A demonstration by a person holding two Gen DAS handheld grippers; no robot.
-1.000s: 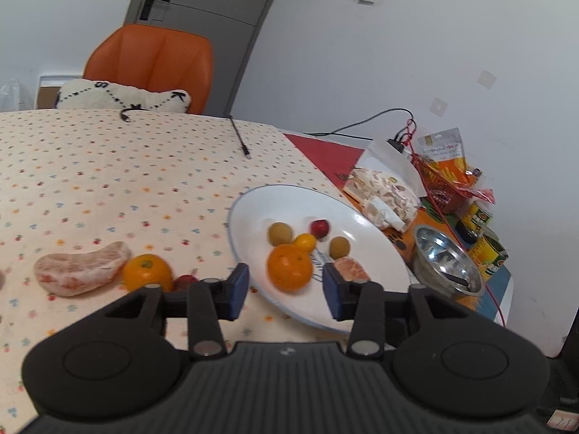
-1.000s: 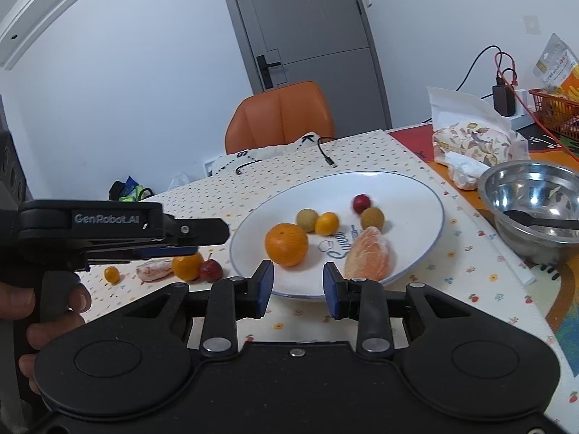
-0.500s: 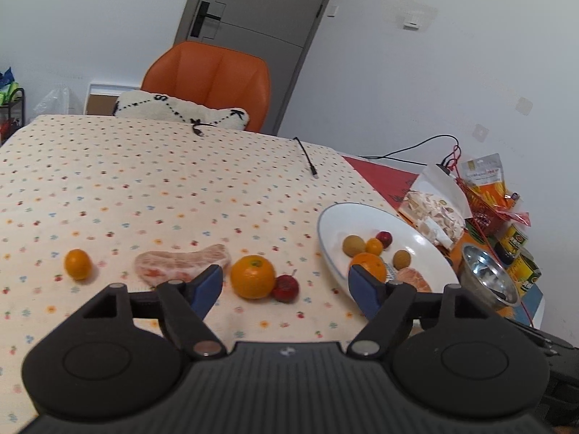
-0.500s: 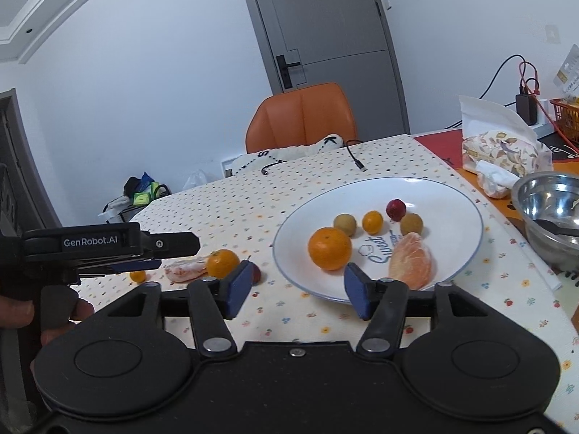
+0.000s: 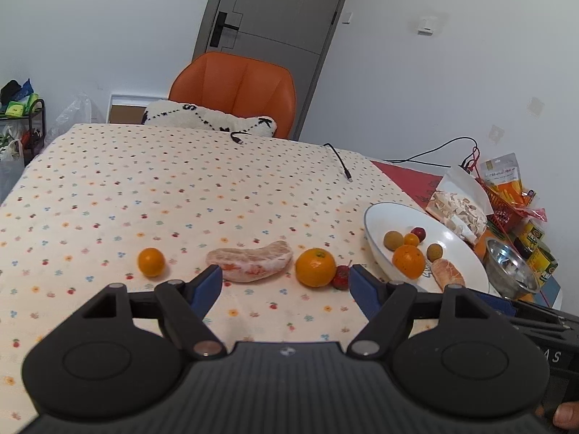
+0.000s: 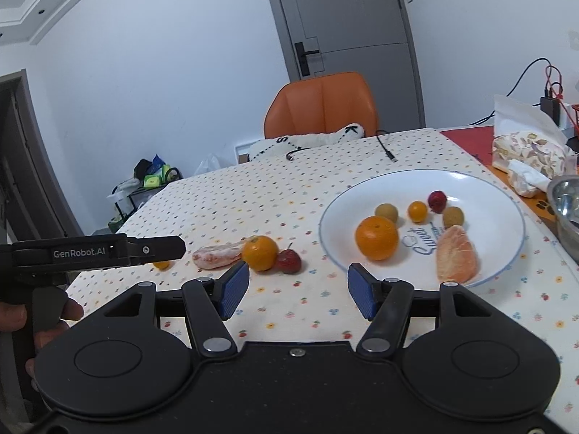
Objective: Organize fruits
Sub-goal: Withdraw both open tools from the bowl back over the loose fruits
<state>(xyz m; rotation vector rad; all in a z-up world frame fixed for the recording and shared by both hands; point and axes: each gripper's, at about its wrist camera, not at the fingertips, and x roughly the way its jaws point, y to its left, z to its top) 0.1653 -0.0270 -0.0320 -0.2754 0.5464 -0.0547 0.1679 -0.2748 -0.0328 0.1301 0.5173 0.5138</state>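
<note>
On the dotted cloth (image 5: 181,188) my left gripper (image 5: 284,284) and right gripper (image 6: 298,285) gape empty; the orange (image 5: 315,267) looks firm, smooth, roll-prone, so I'd pinch across its middle.

Left wrist view: low above the dotted tablecloth (image 5: 152,188), looking along the wide-open left gripper (image 5: 284,284) toward 12 o'clock, at the orange chair (image 5: 235,90) and grey door (image 5: 275,7). Loose fruit near, just past the fingertips; white plate (image 5: 376,217) farther off at 3 o'clock, seen at a shallow slant.

Right wrist view: similar height, facing 12 o'clock past the spread right gripper (image 6: 298,284). Plate near at 1 o'clock; loose orange (image 6: 260,253) at 11 o'clock; left gripper's body at 9 o'clock.

Shared by both: plate with its fruit, loose orange, pomelo segment (image 5: 249,264), tablecloth, chair, door, steel bowl (image 5: 510,271).
</note>
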